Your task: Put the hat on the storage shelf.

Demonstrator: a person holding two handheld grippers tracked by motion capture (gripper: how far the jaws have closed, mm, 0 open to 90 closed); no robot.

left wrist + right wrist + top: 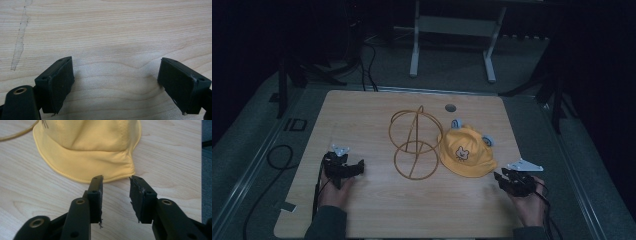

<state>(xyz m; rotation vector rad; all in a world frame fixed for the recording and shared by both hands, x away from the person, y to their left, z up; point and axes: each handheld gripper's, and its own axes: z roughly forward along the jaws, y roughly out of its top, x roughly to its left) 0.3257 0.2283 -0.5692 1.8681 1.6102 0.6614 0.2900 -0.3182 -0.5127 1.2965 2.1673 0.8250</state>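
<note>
Because the yellow hat (466, 153) is soft cloth lying limp on the table (377, 210) just right of the wire stand (414, 142), I'd judge it light, floppy and best pinched at the brim edge facing the right gripper (116, 182). That gripper's jaws are parted a little, empty, tips near the brim, while the left gripper (116, 72) gapes wide over bare wood. I count 1 hat, 1 stand, 2 grippers.

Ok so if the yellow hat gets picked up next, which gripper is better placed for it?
The right gripper. Its open jaws point at the yellow hat's brim just ahead. The left gripper sits across the table, with the gold wire stand between it and the hat.
</note>
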